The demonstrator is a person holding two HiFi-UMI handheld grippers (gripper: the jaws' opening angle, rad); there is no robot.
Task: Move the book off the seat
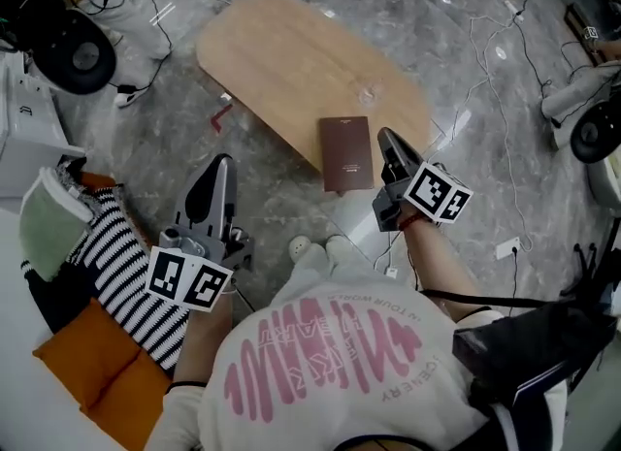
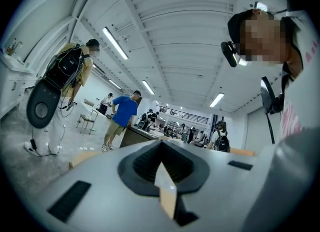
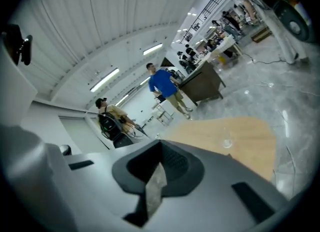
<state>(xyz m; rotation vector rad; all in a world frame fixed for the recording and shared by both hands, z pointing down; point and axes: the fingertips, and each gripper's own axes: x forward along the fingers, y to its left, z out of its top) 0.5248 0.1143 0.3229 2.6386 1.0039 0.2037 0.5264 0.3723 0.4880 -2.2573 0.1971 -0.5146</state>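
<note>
Jaws of the left gripper [image 1: 223, 166] are pressed together, empty. The dark brown rectangular book [image 1: 346, 153] lies flat at the pale oval wooden table's [image 1: 281, 51] five-o'clock edge. It should handle stiff and light; its near end seems to overhang, so pinch there. The right gripper [image 1: 388, 141], at the book's three o'clock, is closed on nothing.

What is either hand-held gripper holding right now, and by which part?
Nothing. The left hand-held gripper and right hand-held gripper are both shut and empty; the brown book lies free on the wooden table.

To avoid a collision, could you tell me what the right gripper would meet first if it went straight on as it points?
Probably the table, beside the book: the right gripper points slightly down toward it, though depth is unclear.
</note>
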